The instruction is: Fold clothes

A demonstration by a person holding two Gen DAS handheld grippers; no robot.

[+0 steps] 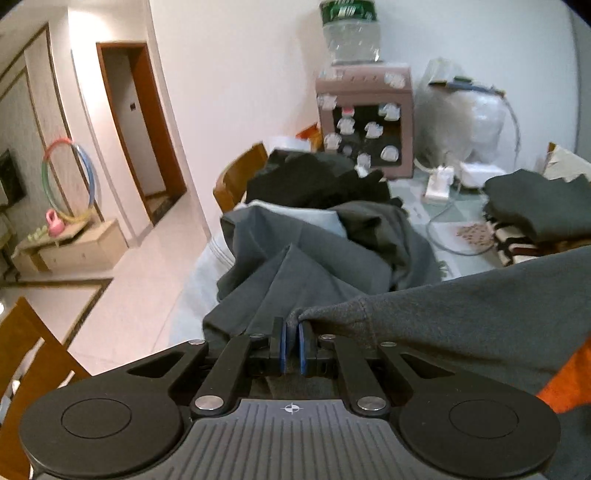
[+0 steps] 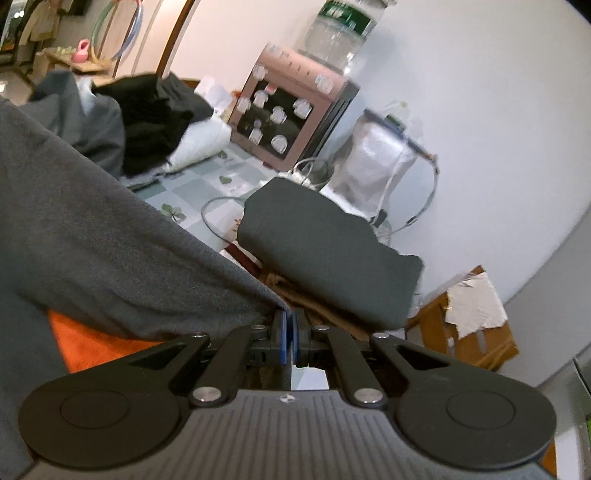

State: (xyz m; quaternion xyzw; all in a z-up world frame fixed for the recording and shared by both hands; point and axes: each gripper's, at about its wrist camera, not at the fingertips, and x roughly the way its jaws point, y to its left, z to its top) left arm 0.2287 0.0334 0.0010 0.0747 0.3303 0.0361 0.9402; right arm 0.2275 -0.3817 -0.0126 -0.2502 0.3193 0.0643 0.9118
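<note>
Nearest, the left gripper (image 1: pixel 291 332) pinches a bunched corner of the grey garment (image 1: pixel 461 314) between its blue-faced pads, jaws nearly closed on the cloth; the right gripper (image 2: pixel 289 325) likewise nips the opposite corner of the same garment (image 2: pixel 92 251), its pads pressed together on a thin fold. The fabric is a soft, matte knit with a stitched seam near the left grip, stretched in a sagging span between the two grippers, with an orange cloth (image 2: pixel 96 347) showing beneath its lower edge. Beyond lies a loose heap of grey and black clothes (image 1: pixel 314 221) at the far left of the table (image 2: pixel 192 184), whose cover is a pale green-and-white check. To the right sits a folded dark stack (image 2: pixel 325 251), squared and flat, near a white cable (image 2: pixel 218 218). At the far edge stand a pink-framed cabinet (image 1: pixel 365 122) carrying a water bottle (image 1: pixel 351 33), and a clear plastic bag (image 1: pixel 461 118) against the white wall. Wooden chairs (image 1: pixel 240 173) border the left side; open tiled floor (image 1: pixel 147 258) extends toward a doorway (image 1: pixel 136 122).
</note>
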